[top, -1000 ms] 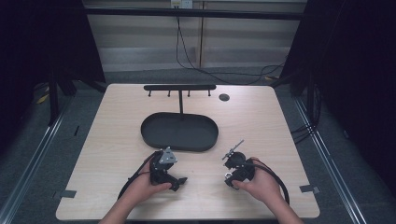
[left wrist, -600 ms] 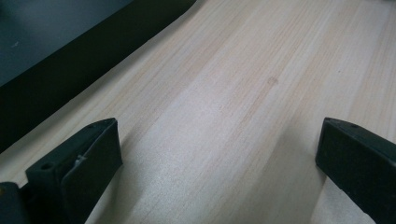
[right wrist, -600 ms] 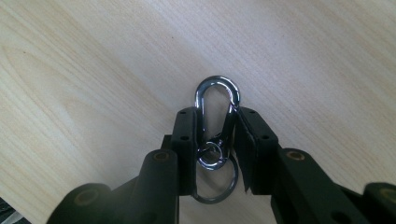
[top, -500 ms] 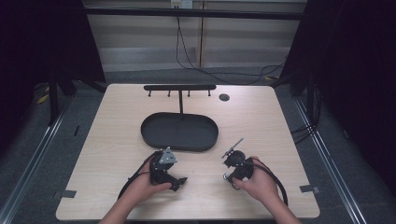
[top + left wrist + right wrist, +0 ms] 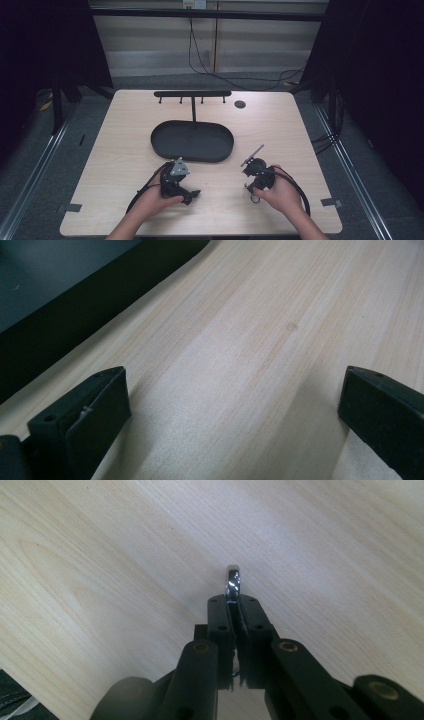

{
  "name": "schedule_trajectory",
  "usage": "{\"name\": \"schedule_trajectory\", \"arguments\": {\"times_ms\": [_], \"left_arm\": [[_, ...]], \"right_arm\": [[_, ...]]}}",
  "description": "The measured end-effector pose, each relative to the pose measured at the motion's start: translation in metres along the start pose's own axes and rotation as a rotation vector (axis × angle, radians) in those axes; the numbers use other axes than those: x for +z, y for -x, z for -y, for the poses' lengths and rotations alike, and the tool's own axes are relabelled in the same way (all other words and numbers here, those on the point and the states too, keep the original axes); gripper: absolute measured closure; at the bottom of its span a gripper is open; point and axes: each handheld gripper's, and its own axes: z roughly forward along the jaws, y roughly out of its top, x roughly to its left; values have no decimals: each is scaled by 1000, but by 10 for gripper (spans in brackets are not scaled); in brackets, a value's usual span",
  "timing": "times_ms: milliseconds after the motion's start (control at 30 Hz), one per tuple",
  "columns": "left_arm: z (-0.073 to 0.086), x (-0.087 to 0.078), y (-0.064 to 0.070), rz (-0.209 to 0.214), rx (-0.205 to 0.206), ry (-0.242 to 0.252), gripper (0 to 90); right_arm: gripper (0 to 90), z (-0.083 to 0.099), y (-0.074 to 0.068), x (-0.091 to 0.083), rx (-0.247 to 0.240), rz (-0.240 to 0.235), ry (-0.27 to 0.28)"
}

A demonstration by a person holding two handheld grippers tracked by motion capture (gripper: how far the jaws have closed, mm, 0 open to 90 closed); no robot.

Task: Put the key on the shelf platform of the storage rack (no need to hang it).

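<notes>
two tools [image 5: 194, 193] [image 5: 248, 189] near table's [image 5: 300, 150] front edge, right pinching ring [image 5: 233, 581]

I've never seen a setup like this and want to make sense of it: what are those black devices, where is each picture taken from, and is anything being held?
There is no robot arm here. A person sits at a wooden table and holds a hand-held gripper in each hand: a black tool with two jaws that pinch.

The high view looks down from above the person's side. It shows the left hand-held gripper, the right hand-held gripper, a black oval tray and, behind it, a black T-shaped rack with small pegs.

The other two pictures come from cameras riding on the tools. In the left gripper view the jaws stand wide apart over bare wood, holding nothing. In the right gripper view the jaws are pinched shut on a small shiny metal ring, which stands edge-on above the tips.
</notes>
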Motion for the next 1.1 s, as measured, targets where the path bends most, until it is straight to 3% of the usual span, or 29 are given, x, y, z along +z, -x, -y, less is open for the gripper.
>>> {"name": "schedule_trajectory", "arguments": {"times_ms": [200,567,1100], "left_arm": [[0,0,0,-1,0,-1,0],[0,0,0,-3,0,-2,0],[0,0,0,1,-3,4,0]], "right_arm": [[861,-4,0,-11,5,-3,15],[861,-25,-7,-33,-28,-3,37],[861,-55,-9,-50,-49,14,33]]}}
